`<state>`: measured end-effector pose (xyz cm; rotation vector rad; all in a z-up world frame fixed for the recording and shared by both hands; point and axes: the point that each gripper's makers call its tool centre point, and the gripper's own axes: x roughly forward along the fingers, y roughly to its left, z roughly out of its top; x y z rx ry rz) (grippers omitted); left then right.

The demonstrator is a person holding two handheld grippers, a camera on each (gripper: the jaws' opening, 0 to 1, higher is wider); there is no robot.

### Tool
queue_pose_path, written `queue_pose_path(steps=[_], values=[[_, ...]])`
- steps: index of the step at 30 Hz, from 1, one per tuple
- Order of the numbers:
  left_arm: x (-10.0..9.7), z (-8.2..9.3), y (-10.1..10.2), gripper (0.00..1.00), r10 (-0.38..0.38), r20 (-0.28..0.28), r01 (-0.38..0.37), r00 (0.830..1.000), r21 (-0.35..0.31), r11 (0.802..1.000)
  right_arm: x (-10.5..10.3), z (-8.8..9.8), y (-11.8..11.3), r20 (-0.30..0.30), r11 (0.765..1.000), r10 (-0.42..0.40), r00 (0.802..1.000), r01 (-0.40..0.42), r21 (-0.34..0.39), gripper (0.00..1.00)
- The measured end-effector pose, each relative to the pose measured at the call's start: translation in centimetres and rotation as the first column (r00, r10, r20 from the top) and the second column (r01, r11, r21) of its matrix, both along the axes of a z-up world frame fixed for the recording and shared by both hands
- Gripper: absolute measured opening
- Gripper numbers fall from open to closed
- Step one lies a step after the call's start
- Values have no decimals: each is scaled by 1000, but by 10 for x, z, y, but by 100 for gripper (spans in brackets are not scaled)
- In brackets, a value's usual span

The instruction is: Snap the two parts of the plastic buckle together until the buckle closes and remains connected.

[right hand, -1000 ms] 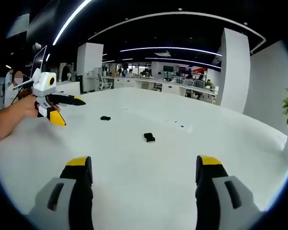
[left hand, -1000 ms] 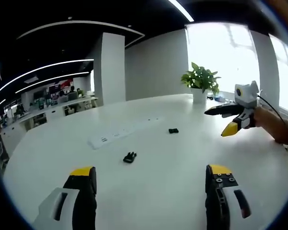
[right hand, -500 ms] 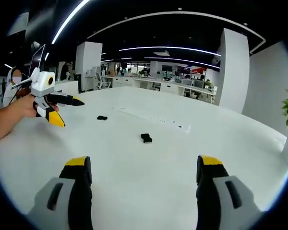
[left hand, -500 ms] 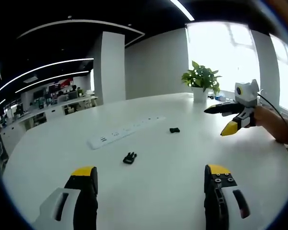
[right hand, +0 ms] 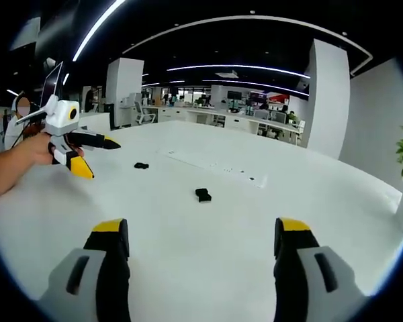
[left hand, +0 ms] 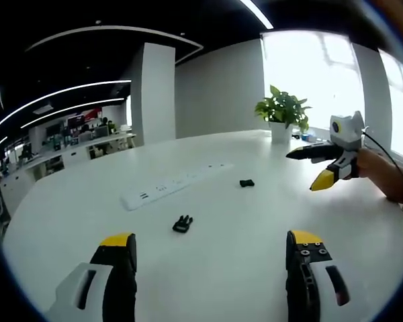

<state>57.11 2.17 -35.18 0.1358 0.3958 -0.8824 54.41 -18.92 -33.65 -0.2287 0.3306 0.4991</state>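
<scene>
Two black buckle parts lie apart on the white table [left hand: 242,255]. In the left gripper view the pronged part [left hand: 182,223] lies just ahead of my open left gripper [left hand: 211,245]. The socket part [left hand: 246,182] sits farther off, toward my right gripper [left hand: 302,172], which hangs open above the table in a hand. In the right gripper view the socket part [right hand: 202,194] lies ahead of my open right gripper [right hand: 201,231]. The pronged part [right hand: 141,166] is beyond it, close to my left gripper [right hand: 103,159], also open. Neither gripper has anything between its jaws.
A white power strip [left hand: 174,184] lies across the table behind the parts, also seen as the power strip [right hand: 215,166]. A potted plant [left hand: 281,111] stands at the far edge by the window. Office desks and a pillar lie beyond.
Both views have drifted slightly with the hands. The buckle parts lie where they were, and both grippers stay open and apart from them.
</scene>
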Motion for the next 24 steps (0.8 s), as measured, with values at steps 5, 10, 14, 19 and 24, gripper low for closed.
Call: queue_pose_path(steps=[5, 10, 14, 19, 24], values=[[2, -1, -3, 93, -4, -2, 4, 1000, 1, 1000, 4, -2, 1, -4, 1000, 2, 1000, -2, -2, 89], [6, -3, -4, 94, -3, -11, 3, 1000, -4, 1000, 7, -1, 2, -6, 1000, 5, 1000, -5, -2, 89], [8, -4, -5, 95, -2, -12, 2, 1000, -2, 1000, 11, 0, 1, -5, 1000, 4, 1000, -4, -3, 89], [16, -5, -3, 99, 16, -17, -16, 1000, -3, 1000, 14, -2, 1, -10, 1000, 2, 1000, -2, -6, 88], [17, -6, -3, 99, 15, -21, -15, 1000, -1, 1000, 15, -5, 2, -16, 1000, 5, 1000, -5, -10, 89]])
